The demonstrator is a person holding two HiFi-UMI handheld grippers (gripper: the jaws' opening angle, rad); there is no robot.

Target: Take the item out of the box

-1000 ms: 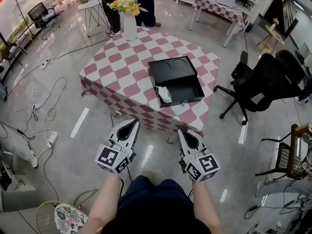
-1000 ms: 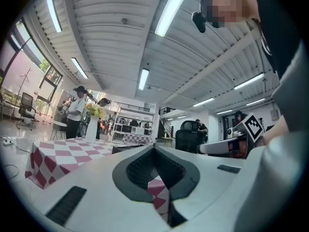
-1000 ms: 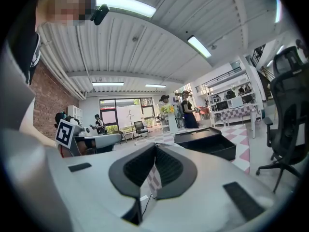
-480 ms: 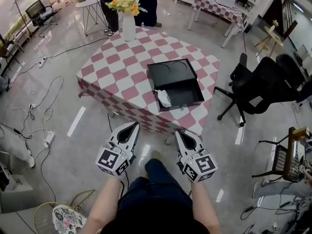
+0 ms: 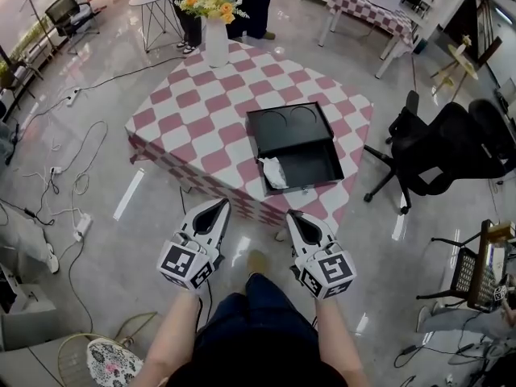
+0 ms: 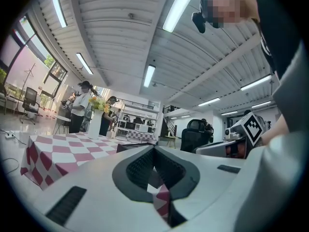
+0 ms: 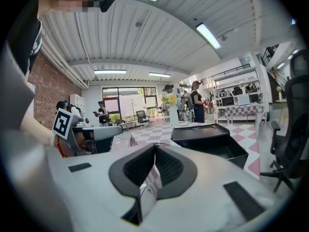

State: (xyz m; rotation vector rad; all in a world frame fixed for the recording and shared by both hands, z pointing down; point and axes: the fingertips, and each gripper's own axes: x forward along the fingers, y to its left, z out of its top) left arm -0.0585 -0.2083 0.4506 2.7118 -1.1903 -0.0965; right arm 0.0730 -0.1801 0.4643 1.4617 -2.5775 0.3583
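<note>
Saw left gripper (image 5: 220, 206) pinched closed, tips meeting, nothing between. Same on right gripper (image 5: 295, 216): closed, empty. Held both side by side over the floor (image 5: 121, 248), short of the checked table (image 5: 201, 111) and well apart from the box (image 5: 314, 164). Found box black, lid open, near the table's front corner. Spotted the item (image 5: 274, 172), white and crumpled, lying inside the box's near half against its left wall. Noted vase (image 5: 215, 45) at far corner, office chair (image 5: 451, 147) off to the right.
</note>
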